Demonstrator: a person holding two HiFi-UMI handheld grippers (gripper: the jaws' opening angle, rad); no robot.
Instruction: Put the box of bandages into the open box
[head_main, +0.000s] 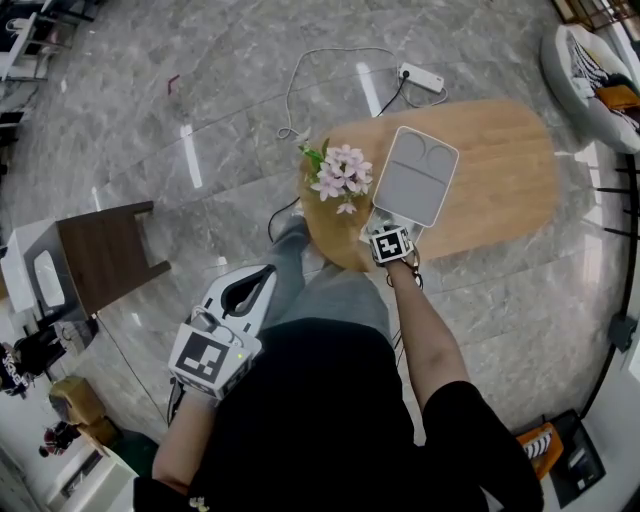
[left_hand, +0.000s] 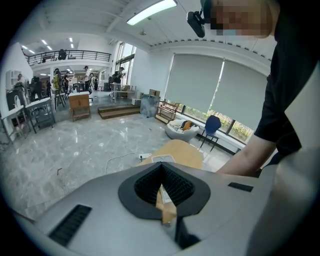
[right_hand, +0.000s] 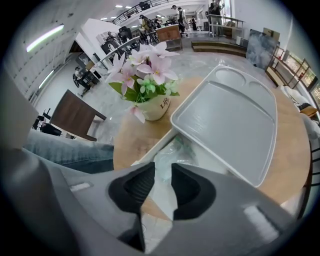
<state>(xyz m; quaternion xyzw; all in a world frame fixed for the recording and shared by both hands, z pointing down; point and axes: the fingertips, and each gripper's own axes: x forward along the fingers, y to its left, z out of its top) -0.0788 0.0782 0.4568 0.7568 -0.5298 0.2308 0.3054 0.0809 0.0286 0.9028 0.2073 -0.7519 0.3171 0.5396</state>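
Note:
On the wooden table (head_main: 500, 170) stands the open box (right_hand: 150, 145), white-walled, its grey lid (head_main: 415, 178) tilted up behind it. My right gripper (right_hand: 160, 167) hangs over the box's near edge, just below the lid (right_hand: 235, 125), with a clear gap between its pads: open and holding nothing. Through the gap I see clear plastic wrapping and a pale flat shape inside the box; I cannot tell whether it is the box of bandages. In the head view the right gripper (head_main: 385, 225) is mostly hidden by its marker cube. My left gripper (head_main: 262, 278) is held low by the person's left hip, away from the table, pads together (left_hand: 161, 167).
A pot of pink flowers (head_main: 340, 178) stands on the table's near left edge, close beside the box (right_hand: 150, 105). A power strip (head_main: 422, 77) and cable lie on the floor beyond. A brown stool (head_main: 105, 250) stands at the left, a beanbag (head_main: 590, 70) at the far right.

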